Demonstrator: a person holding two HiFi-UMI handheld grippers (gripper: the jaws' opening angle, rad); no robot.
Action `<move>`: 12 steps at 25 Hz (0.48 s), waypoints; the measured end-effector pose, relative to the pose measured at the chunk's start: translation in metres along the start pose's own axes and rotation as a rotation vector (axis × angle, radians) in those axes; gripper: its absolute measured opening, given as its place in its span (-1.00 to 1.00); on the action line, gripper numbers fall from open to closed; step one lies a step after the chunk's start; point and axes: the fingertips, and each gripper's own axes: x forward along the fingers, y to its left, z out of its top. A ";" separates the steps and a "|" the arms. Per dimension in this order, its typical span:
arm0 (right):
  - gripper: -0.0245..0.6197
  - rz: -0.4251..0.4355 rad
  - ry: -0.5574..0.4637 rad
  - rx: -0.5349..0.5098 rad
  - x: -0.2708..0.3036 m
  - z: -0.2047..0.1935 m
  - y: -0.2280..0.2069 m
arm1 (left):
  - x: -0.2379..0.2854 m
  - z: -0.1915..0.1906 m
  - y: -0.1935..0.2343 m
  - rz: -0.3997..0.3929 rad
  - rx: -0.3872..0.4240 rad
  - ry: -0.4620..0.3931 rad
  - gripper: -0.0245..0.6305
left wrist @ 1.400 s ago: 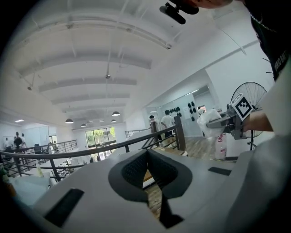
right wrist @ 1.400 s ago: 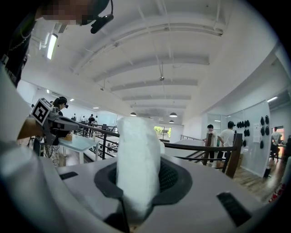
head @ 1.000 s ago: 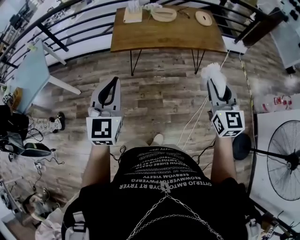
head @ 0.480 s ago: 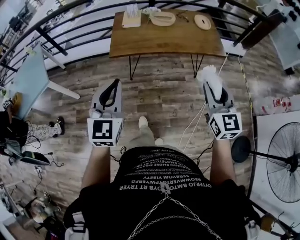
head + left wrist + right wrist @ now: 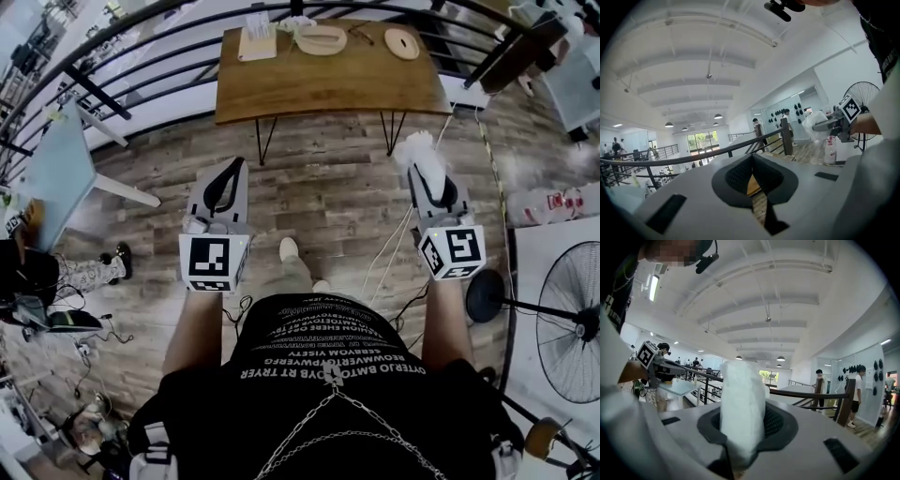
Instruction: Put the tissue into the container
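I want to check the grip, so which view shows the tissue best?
The right gripper view: the tissue fills the centre, pinched upright in the right tool. The head view shows only a small white tuft at that tool's tip; the left gripper view, a distant white wad.

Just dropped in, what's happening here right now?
A person holds a gripper in each hand. The right gripper is clamped on a white tissue; the left gripper is shut and empty. The container sits on the wooden table ahead, across the floor, so the tissue is not in it yet.
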 end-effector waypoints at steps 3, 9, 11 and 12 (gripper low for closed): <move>-0.57 -0.008 0.001 0.005 0.008 0.002 -0.006 | 0.010 0.004 0.004 -0.005 0.005 -0.003 -0.85; -0.57 -0.011 0.009 0.011 0.027 0.000 -0.013 | 0.031 0.000 0.011 -0.020 0.004 0.009 -0.85; -0.57 -0.012 0.011 0.015 0.034 -0.001 -0.014 | 0.039 -0.001 0.015 -0.023 0.006 0.012 -0.85; -0.57 -0.014 0.014 0.017 0.038 -0.002 -0.015 | 0.042 -0.002 0.017 -0.025 0.005 0.015 -0.85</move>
